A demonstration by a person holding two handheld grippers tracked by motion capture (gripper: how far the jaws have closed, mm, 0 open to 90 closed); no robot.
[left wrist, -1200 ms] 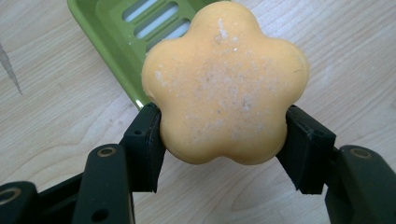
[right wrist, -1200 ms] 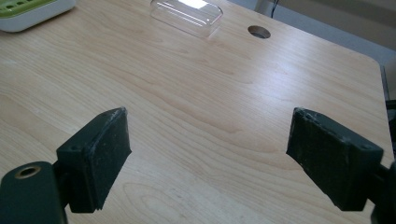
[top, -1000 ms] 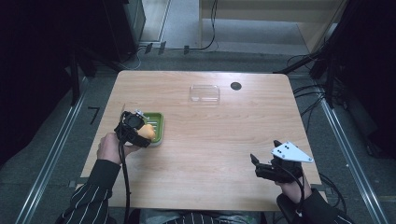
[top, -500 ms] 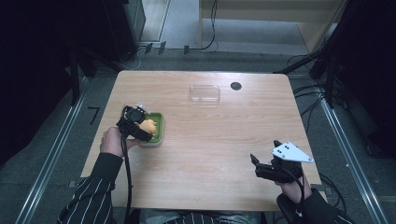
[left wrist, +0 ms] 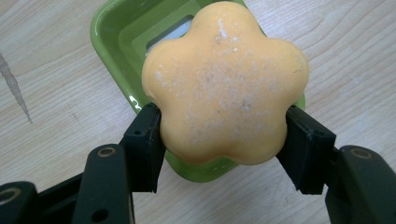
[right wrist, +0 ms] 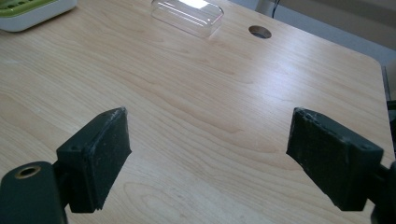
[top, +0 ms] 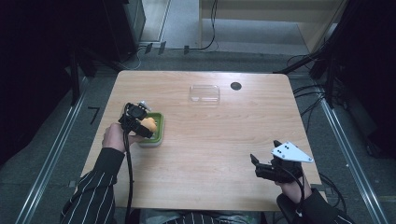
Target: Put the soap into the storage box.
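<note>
Nearest, at the surface's (top: 201, 154) front right corner: right gripper (right wrist: 208, 158) released, jaws wide apart, nothing between them, idle above bare wood.

Further in, at left: left gripper (left wrist: 223, 140) clenched on a soap (left wrist: 224, 84), orange and flower-shaped, pinched across two opposite lobes and held just above a green dish (left wrist: 121, 32). Whether soap and dish touch: cannot tell.

Probably stiff and fairly light; powdery, grainy face suggests decent friction, though smooth rounded lobes could slip or chip under a hard squeeze. Best hold: across the notches between lobes, pads flat on the sides.

Farthest, near the back edge: a clear lid (top: 204, 93), beside a round hole (top: 236, 86).
</note>
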